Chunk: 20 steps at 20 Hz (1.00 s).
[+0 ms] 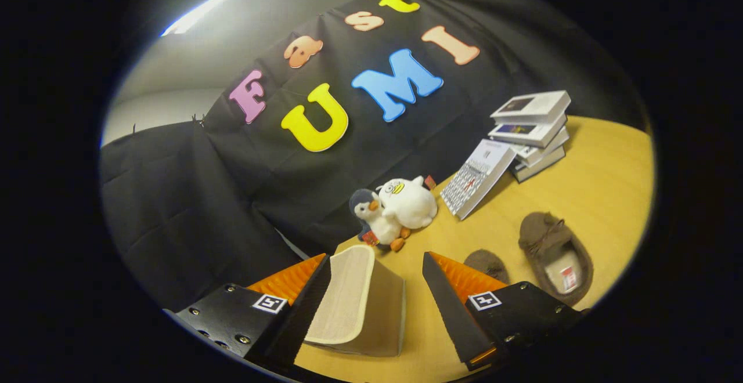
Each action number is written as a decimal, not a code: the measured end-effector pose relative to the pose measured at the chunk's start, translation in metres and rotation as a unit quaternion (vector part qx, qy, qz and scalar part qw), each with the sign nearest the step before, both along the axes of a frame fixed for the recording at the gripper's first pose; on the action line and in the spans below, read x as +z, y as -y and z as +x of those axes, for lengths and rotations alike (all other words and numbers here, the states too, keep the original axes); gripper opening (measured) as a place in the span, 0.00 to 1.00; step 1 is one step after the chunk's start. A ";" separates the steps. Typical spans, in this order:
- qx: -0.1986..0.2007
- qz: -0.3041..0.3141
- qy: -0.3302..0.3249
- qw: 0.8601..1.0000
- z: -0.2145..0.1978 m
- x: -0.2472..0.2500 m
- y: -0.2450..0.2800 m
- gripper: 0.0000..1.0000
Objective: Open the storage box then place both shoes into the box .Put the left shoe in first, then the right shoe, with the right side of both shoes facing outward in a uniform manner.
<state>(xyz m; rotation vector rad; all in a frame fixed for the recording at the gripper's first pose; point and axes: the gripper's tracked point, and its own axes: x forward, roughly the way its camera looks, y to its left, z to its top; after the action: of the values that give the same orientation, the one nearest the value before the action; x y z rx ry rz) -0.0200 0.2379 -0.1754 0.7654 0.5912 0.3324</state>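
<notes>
Gaping gripper (377,302): fingers spread wide, nothing clamped; beige box (363,304) seen between them.
Brown slippers (554,255): two counted.
Plush toys (395,209): two counted.

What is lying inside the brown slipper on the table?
Inside the brown slipper a pale insole with a small label shows at the heel. The toe part is covered. The gripper stands open.

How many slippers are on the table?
2. One brown slipper lies beyond the gripper's open fingers, below the books. The other slipper peeks out behind one finger, partly hidden.
</notes>
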 end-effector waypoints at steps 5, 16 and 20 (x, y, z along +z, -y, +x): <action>0.034 0.085 -0.080 0.993 -0.010 -0.030 -0.039 0.98; 0.067 0.236 -0.197 0.949 -0.025 -0.057 -0.096 0.98; 0.077 0.240 -0.219 0.943 -0.026 -0.066 -0.107 0.95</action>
<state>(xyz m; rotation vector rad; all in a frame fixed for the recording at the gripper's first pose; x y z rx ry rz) -0.0462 0.3453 -0.2418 1.2844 1.0127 0.4633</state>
